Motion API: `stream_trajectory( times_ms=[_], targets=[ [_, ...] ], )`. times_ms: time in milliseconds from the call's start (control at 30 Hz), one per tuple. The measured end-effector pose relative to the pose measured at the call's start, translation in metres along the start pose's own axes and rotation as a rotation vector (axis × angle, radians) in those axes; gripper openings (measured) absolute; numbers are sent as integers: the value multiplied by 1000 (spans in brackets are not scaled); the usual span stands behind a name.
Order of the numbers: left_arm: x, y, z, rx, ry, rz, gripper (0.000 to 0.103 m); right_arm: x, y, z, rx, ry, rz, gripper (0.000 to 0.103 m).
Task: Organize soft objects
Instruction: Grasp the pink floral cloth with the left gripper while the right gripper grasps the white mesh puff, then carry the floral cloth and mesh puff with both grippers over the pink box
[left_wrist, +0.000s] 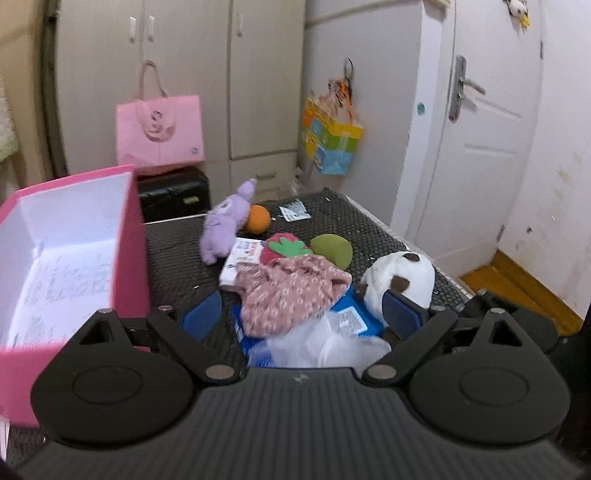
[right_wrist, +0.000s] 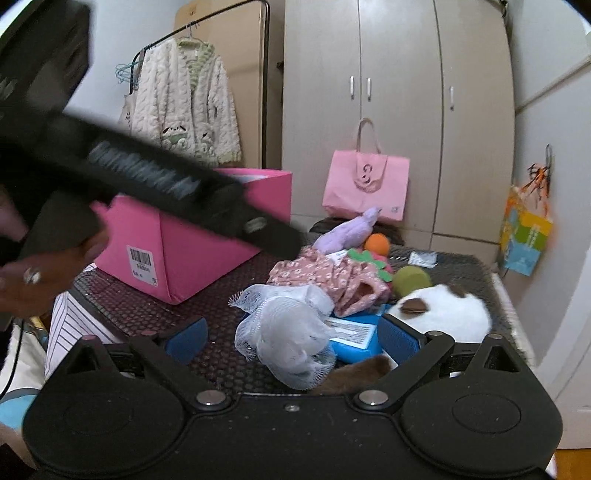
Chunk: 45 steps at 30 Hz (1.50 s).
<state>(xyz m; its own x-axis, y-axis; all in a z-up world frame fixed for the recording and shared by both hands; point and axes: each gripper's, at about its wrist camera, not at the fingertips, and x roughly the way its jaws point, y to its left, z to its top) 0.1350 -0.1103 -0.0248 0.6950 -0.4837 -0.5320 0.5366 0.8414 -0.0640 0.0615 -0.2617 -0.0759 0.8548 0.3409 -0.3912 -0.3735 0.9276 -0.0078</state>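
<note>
Hovering over a dark honeycomb-patterned mat (left_wrist: 177, 258), the left gripper (left_wrist: 301, 314) has its 2 blue pads spread wide, with nothing pinched; the pink floral cloth (left_wrist: 288, 291) and the white mesh netting (left_wrist: 325, 343) lie on the mat below the gap, and no pad presses on them. Seen from the right wrist camera, that same left gripper crosses the upper left as a blurred black bar, held by a hand (right_wrist: 33, 273) with a ring on 1 finger. The right gripper (right_wrist: 293, 338) is also spread, its pads standing either side of the mesh netting (right_wrist: 291, 339) without squeezing it. Under the netting and cloth lies a blue packet (right_wrist: 354, 339) with a white label. Just right of the pile sits a white plush (left_wrist: 402, 280) with brown patches, close by the left gripper's right pad. Behind the cloth are a red strawberry plush (left_wrist: 280, 249) with a green leaf top, a green ball-like toy (left_wrist: 332, 251), an orange ball (left_wrist: 258, 218) and a purple plush (left_wrist: 225, 225), the last resting partly on a small white booklet (left_wrist: 240, 258). An open pink box (left_wrist: 74, 251), white inside, stands at the left edge of the mat, well apart from the toys. Beyond, a pink tote bag (left_wrist: 160, 131) hangs on a beige wardrobe (left_wrist: 258, 92).
</note>
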Motion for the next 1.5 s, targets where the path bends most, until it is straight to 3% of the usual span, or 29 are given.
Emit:
stream_trajectory(
  times_ms=[233,333,433,500,600,800,1233,1500],
  targets=[
    [68,12,18,-10,119,-35,88,38,-8,0,49,52,32,88],
    [89,17,19,-57,172,-90,87,47,-13,1,66,65,47,77],
    [100,19,16,-69,198,-41,87,51,-15,1,48,66,43,59],
    [102,20,12,-54,199,-14,68,49,-17,0,49,69,55,54],
    [105,31,8,-120,209,-35,50,46,-20,-1,60,74,70,49],
    [100,43,4,-214,162,-17,25,39,-25,-2,88,76,77,42],
    [47,41,5,-227,-6,26,22,41,-17,5,112,61,52,37],
    [9,40,-3,-194,-26,50,22,24,-11,18,103,45,37,38]
  ],
)
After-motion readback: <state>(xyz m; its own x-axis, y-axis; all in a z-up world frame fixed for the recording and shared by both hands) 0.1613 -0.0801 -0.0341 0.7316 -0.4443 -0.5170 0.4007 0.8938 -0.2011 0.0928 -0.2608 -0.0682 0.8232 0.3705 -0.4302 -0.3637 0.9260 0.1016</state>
